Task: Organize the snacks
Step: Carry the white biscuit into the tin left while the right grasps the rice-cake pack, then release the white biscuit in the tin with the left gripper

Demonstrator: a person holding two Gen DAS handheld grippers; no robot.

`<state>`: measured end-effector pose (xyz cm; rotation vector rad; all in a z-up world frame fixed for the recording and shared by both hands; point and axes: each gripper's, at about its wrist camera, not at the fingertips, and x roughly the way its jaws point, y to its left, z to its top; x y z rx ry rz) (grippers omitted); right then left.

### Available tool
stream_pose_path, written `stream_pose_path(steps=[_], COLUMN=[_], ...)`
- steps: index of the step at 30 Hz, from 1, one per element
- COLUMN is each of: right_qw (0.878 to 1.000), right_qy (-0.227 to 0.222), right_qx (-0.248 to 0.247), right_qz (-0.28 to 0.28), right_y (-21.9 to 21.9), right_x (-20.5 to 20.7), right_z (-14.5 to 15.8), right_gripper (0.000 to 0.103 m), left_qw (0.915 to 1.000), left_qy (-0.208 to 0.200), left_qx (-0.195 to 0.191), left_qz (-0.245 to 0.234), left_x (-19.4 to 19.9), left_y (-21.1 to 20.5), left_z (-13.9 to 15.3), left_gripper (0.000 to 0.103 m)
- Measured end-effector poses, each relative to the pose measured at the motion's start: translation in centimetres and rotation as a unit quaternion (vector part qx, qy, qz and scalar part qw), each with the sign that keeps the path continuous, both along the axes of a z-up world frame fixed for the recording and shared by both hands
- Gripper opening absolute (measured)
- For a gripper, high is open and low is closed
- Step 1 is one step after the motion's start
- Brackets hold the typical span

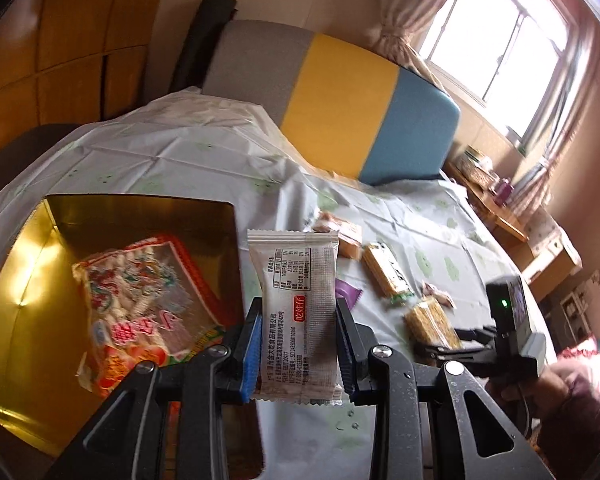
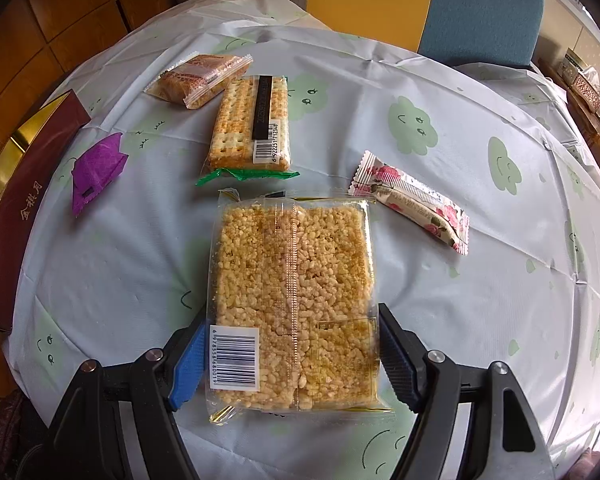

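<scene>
My left gripper is shut on a small white and brown snack packet, held upright just right of the open gold-lined box. A large red and orange snack bag lies in the box. My right gripper is shut on a clear packet of puffed rice cake that rests on the table. The right gripper also shows in the left wrist view, beside the rice cake.
On the tablecloth lie a cracker packet, a brown biscuit packet, a purple wrapper and a rose-print bar. The box's dark red wall stands at left. A grey, yellow and blue chair stands behind the table.
</scene>
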<state>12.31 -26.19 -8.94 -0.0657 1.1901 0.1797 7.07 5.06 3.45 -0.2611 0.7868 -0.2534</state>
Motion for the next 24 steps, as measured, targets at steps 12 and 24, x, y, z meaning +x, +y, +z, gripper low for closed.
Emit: stream_pose_path(steps=[12,24], right_qw=[1.000,1.000], right_qy=[-0.001,-0.001], right_qx=[-0.003,-0.005], right_qz=[0.000,0.001], right_y=[0.1,0.0], right_x=[0.0,0.1], right_z=[0.0,0.0], right_gripper=[0.077,0.077], left_qw=[0.9901,0.9820], left_qy=[0.095,0.152], left_qx=[-0.039,0.004], left_qz=[0.096,0.112], left_x=[9.0,9.1], left_y=[5.8,5.5], left_z=[-3.7,-7.2], left_gripper=[0.033,0.037])
